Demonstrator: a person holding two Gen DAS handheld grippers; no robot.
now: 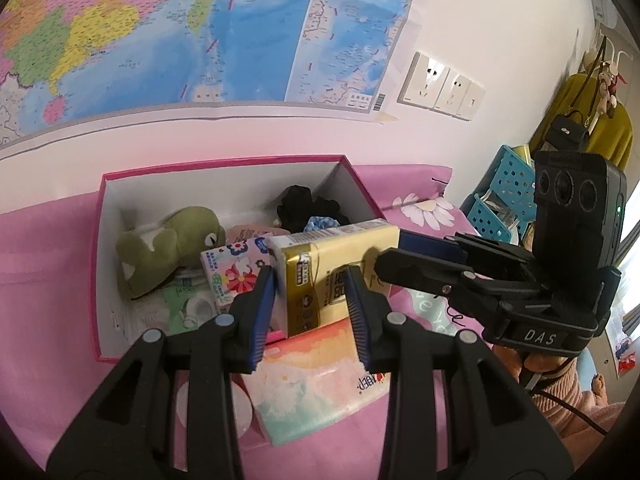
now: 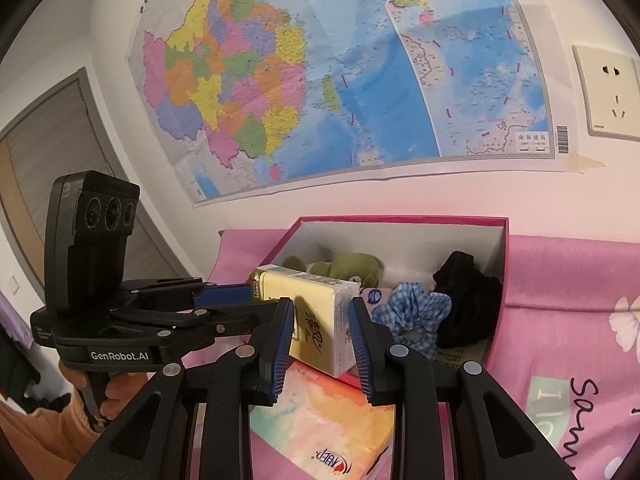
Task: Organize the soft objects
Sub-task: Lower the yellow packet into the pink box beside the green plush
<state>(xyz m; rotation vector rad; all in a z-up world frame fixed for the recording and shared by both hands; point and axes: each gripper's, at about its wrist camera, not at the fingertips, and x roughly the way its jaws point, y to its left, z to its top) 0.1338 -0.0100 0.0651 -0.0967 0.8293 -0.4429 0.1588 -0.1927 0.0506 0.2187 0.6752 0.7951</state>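
While both grippers close on it from two sides, we see the yellow tissue pack [image 1: 332, 268], a crinkly plastic-wrapped brick, held at centre frame over the near rim of the pink cardboard box [image 1: 224, 164]. The left gripper [image 1: 310, 292] has its ribbed blue fingers [image 1: 264, 308] pinching one end of the pack; the right gripper [image 2: 320, 332] pinches the other end with its fingers [image 2: 362, 344].

Inside the white-lined box we see a plush green frog [image 1: 168, 248] at the left, a floral tissue packet [image 1: 232, 276] beside it, a blue gingham scrunchie [image 2: 412, 312] and bunched black cloth [image 2: 468, 300] at the right. A flat pastel tissue pack [image 1: 320, 384] lies on the pink bedsheet [image 1: 48, 248] just below the held one. A glossy wall map [image 2: 320, 60] fills the upper frame, with a wall socket [image 2: 608, 92] at the upper right.
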